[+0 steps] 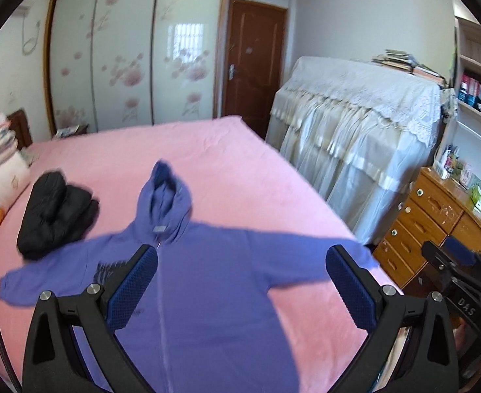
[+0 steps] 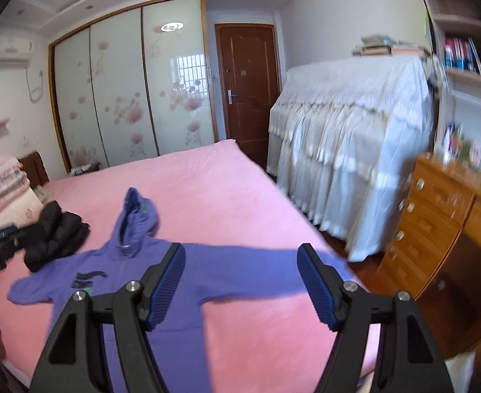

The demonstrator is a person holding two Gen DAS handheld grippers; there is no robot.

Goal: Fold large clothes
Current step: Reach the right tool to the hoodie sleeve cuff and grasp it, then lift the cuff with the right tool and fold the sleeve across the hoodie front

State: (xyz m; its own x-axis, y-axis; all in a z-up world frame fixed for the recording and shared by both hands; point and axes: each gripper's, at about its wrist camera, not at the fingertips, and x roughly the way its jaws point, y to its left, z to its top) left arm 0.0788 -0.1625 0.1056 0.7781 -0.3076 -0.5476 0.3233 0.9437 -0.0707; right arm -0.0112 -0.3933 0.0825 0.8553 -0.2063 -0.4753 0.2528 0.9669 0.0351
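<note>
While both pairs of tongs hang above the bed, each is spread wide and grips nothing: the left tongs (image 1: pixel 242 286) frame the chest of the purple hoodie (image 1: pixel 207 281), and the right tongs (image 2: pixel 242 286) frame its outstretched sleeve, with no pad touching cloth in either view. One purple hoodie lies flat and face up on the pink bed (image 1: pixel 240 170), hood pointing toward the wardrobe (image 1: pixel 126 59), both sleeves spread out to the sides. One folded black garment (image 1: pixel 55 213) sits just beside the hoodie's other sleeve, near the pillows. Four drawer knobs show on the wooden dresser (image 1: pixel 427 216) beside the bed.
</note>
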